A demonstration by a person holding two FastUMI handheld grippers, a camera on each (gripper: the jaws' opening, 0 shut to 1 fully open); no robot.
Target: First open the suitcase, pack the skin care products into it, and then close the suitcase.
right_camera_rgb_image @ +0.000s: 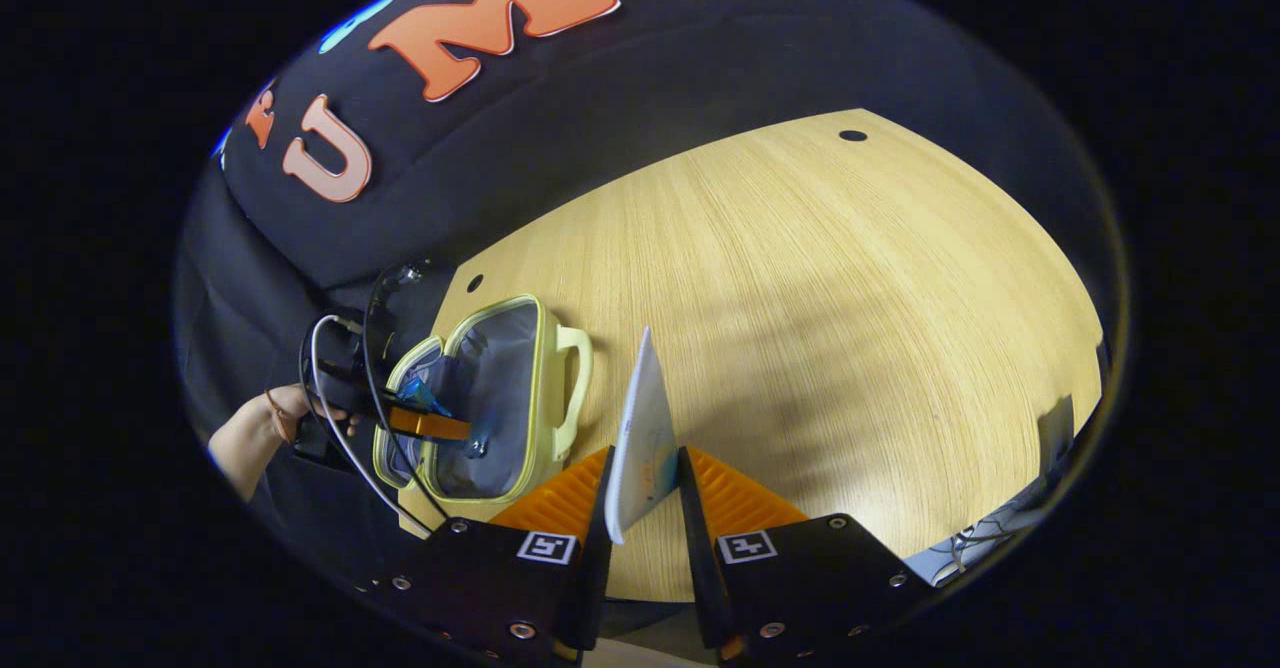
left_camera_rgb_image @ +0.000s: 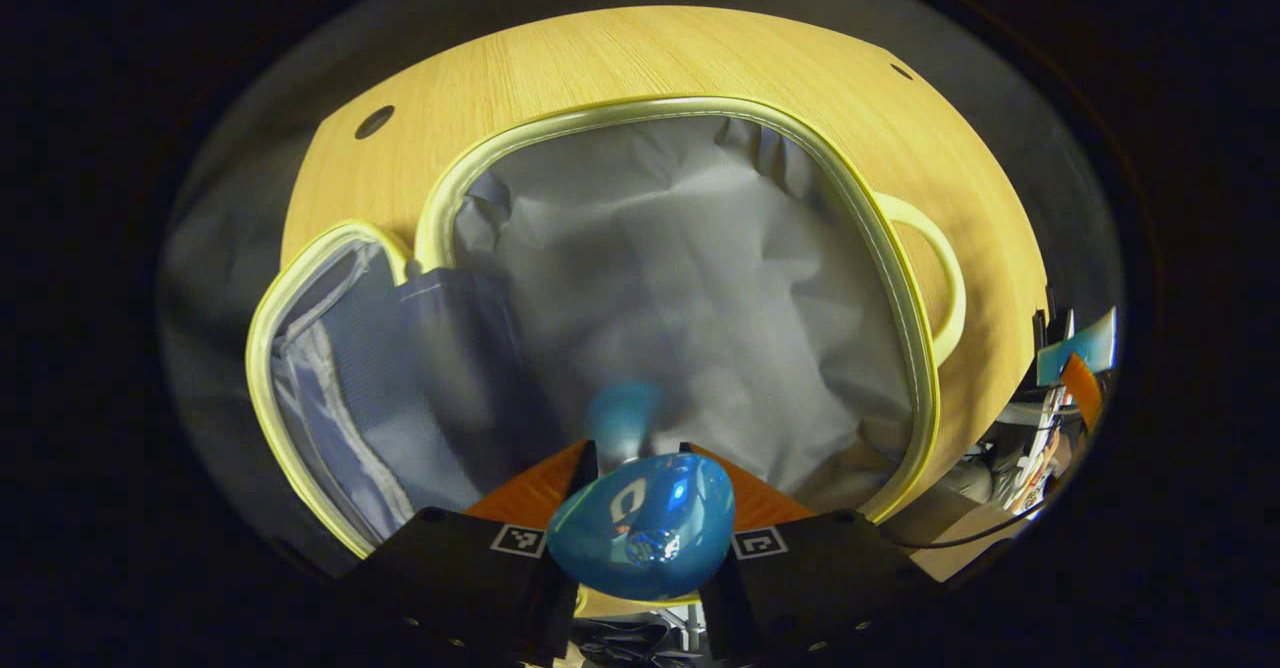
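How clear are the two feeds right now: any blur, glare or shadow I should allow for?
Left gripper view: the blue bottle is blurred toward its far end, with small glare spots; the suitcase lining is soft. Right gripper view: sharp, a broad shadow across the table, edges bent by the fisheye.

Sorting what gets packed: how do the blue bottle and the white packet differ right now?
The blue bottle is rounded and glossy; the white packet is flat and thin. The bottle hangs over the open suitcase, the packet over bare table. Both sit clamped between a gripper's fingers.
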